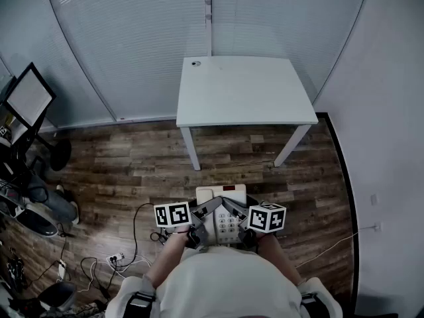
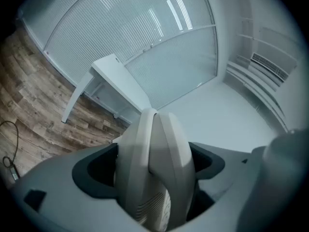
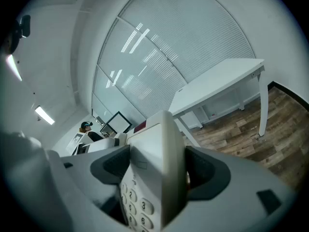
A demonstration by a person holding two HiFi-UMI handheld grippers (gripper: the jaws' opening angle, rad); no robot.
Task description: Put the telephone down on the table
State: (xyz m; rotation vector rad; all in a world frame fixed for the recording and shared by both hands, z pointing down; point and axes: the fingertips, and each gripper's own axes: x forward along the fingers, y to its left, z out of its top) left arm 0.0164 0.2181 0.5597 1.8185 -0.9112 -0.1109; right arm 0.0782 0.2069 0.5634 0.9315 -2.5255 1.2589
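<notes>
I've got the telephone (image 1: 222,212) carried between both tools, above the wooden floor (image 1: 132,164) and well short of the tabletop (image 1: 245,91). The left hand-held gripper (image 1: 199,222) is spread wide and clamped on the handset side. The right hand-held gripper (image 1: 244,225) is just as wide, pressing on the keypad edge. My plan: hold both sides level (one slack side and it tips), step forward, lower it flat, and release only once it rests.
</notes>
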